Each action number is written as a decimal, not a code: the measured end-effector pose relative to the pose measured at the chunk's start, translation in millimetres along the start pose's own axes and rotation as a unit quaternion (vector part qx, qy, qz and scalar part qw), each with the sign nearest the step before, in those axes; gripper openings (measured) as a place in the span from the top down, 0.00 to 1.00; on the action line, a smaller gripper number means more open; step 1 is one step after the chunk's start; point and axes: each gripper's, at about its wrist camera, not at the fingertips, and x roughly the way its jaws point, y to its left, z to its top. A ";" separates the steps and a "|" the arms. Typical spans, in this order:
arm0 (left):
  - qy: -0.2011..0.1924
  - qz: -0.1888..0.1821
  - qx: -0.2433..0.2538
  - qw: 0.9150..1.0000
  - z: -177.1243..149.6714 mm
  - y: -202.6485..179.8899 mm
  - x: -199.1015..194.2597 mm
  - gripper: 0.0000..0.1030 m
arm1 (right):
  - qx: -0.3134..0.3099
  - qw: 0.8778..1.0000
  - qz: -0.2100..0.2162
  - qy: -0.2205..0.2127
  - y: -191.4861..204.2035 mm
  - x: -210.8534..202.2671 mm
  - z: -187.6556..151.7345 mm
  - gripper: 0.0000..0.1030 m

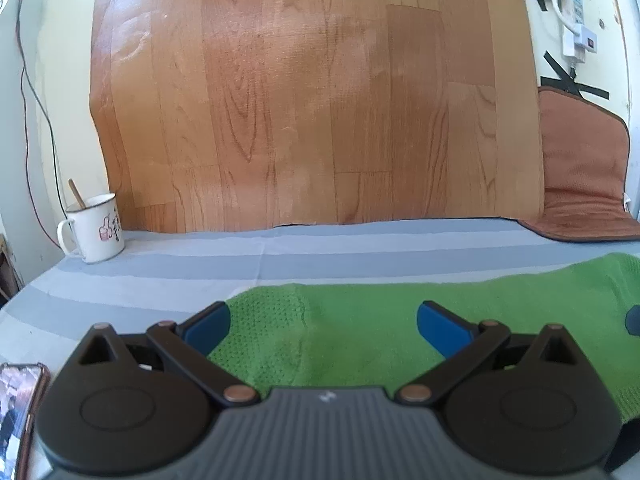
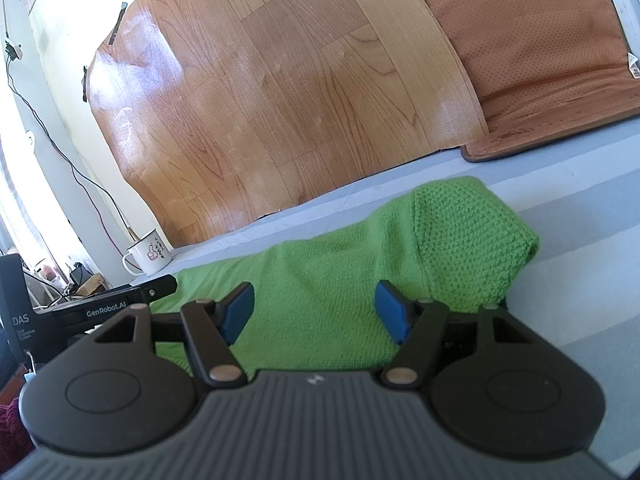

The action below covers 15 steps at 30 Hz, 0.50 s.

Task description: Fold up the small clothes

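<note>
A green knitted sock (image 1: 360, 332) lies flat on the bench's grey-and-white striped cloth (image 1: 168, 276), near its back edge. The left gripper (image 1: 323, 322) and right gripper (image 2: 315, 307) both stand wide above it, pads seemingly clear of the knit. A white enamel mug (image 1: 98, 232) stands at the back-left corner.

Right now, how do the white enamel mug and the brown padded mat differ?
The white enamel mug stands upright on the striped sheet at the left; the brown padded mat sits at the right, bent, part flat on the sheet and part leaning up the wall. The mug is rigid and printed with a thumbs-up; the mat is soft, plain, dark-edged. Both sit at the sheet's far edge, beyond the green knitted sock.
</note>
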 end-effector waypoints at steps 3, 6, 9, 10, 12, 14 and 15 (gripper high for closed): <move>-0.008 0.003 0.014 1.000 -0.2 -4.0 -2.3 0.00 | 0.000 1.000 0.000 0.000 0.0 0.0 0.1 0.33; 0.001 0.001 0.022 1.000 -0.4 -6.9 -1.3 0.00 | 0.000 1.000 0.000 0.000 0.0 -0.1 0.1 0.33; 0.013 -0.004 0.022 1.000 0.2 -6.1 1.8 0.00 | 0.000 1.000 0.000 0.000 0.1 -0.1 0.2 0.33; 0.015 -0.004 0.021 1.000 0.2 -5.6 2.0 0.00 | 0.000 1.000 0.000 0.000 0.1 -0.2 0.2 0.33; 0.018 -0.006 0.021 1.000 0.7 -4.7 2.7 0.00 | 0.000 1.000 -0.001 0.000 0.2 -0.2 0.2 0.33; 0.022 -0.007 0.023 0.999 0.3 -5.3 3.2 0.00 | 0.000 1.000 -0.001 0.000 0.3 -0.3 0.3 0.33; 0.025 -0.008 0.025 0.999 0.1 -5.6 3.8 0.00 | 0.000 1.000 -0.001 0.000 0.3 -0.2 0.3 0.33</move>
